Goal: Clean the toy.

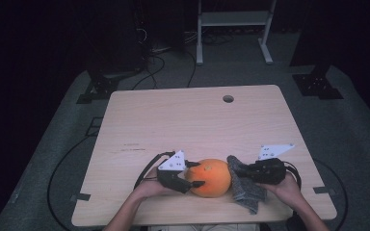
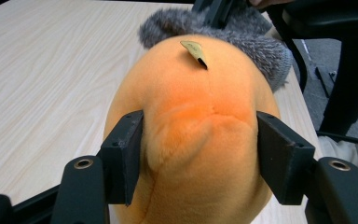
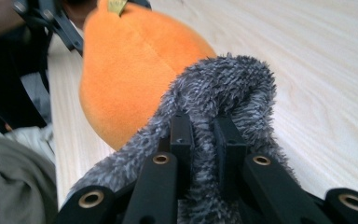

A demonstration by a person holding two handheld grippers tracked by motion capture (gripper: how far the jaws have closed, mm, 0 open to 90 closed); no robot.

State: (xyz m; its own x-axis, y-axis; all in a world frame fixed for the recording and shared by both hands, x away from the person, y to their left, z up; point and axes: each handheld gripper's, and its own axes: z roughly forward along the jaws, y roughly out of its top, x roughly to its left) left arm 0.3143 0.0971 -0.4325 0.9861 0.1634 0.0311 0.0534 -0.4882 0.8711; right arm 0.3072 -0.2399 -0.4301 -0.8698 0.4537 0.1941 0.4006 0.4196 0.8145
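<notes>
Tongs both busy: left tongs (image 2: pixel 200 154) squeeze the orange plush (image 1: pixel 211 177) on the counter (image 1: pixel 173 115), right tongs (image 3: pixel 204 140) pinch the grey cloth (image 3: pixel 223 88) against it. Wiping probably barely begun.

On the wooden table (image 1: pixel 173 115), the left gripper (image 1: pixel 193 177) clasps an orange plush fruit (image 1: pixel 212 177); the right gripper (image 1: pixel 235 166) pinches a grey fuzzy cloth (image 1: pixel 246 192).

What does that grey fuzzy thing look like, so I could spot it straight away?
Start at the wooden table and go to its near edge, where two grippers meet around an orange plush fruit. The grey fuzzy cloth lies just right of it, pinched in the right gripper. Unlike its smooth, round orange neighbour, it is shaggy, limp and folded.
</notes>
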